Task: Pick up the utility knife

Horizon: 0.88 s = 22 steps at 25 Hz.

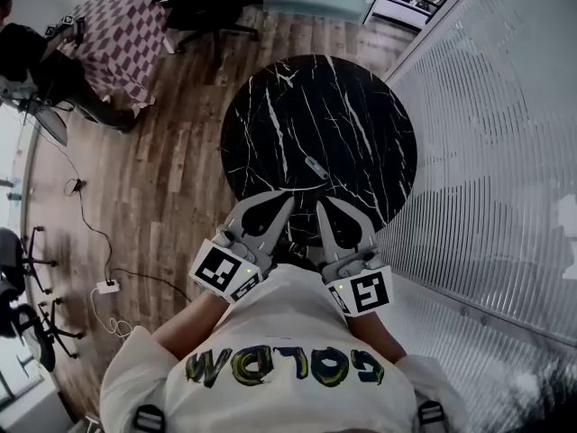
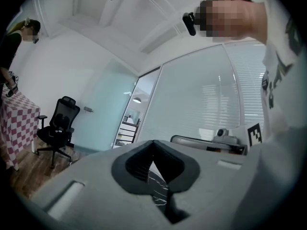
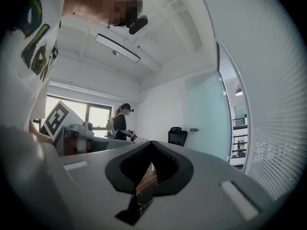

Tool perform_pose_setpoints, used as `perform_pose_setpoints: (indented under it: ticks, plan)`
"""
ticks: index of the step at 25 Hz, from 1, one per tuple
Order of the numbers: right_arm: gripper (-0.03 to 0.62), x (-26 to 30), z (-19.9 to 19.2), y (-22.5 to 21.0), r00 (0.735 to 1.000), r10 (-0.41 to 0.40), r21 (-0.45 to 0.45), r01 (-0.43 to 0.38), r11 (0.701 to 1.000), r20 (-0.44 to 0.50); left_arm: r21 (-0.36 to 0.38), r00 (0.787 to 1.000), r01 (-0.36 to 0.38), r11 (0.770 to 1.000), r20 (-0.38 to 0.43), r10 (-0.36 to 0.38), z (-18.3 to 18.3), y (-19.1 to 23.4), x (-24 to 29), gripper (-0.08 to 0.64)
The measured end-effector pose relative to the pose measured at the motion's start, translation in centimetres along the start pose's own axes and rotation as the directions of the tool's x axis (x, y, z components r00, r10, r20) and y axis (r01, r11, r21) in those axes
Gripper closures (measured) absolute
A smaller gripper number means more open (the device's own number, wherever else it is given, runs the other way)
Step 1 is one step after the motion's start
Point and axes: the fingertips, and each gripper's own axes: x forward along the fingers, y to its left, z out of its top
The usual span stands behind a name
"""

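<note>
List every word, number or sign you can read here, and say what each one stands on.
"GOLD": print on the person's white shirt; the letters beside it are too warped to read.
No words on the cubes of the left gripper and right gripper: only square black-and-white marker patterns.
Any label on the utility knife: too small to read.

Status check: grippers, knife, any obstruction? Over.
Left gripper shut, empty. Right gripper shut, empty. Utility knife flat on black marble table, ahead of both, untouched. Nothing between.
</note>
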Motion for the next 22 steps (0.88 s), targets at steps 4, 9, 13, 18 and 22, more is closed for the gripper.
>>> perform_pose_setpoints:
  ticks: [4,9,13,18,22]
  plan:
    - [0.591,0.2,-1.4,-0.8,1.000,0.013,-0.013,-0.013,1.000,-0.026,-0.006,0.999,-0.017,1.000,-0.033,0.017,-1.3,0.6,0.8,0.557]
    - [0.589,1.3,-3.5,-2.5,0.998,0.030,-0.003,-0.030,1.000,-0.060,-0.013,0.997,-0.026,1.000,-0.071,0.025,-3.7,2.3,2.8,0.557]
    - [0.560,2.1,-6.0,-3.8,0.993,0.030,0.028,-0.027,0.999,-0.110,-0.013,0.994,-0.030,0.999,-0.106,0.029,-5.8,3.8,4.3,0.557]
    - [0.548,2.7,-9.5,-5.6,0.988,0.031,0.031,-0.027,0.999,-0.151,-0.008,0.990,-0.022,1.000,-0.142,0.021,-8.8,5.2,6.4,0.557]
    - [0.546,3.3,-12.5,-7.1,0.981,0.027,0.033,-0.021,0.999,-0.190,-0.004,0.985,-0.007,1.000,-0.171,0.006,-11.5,6.3,8.3,0.557]
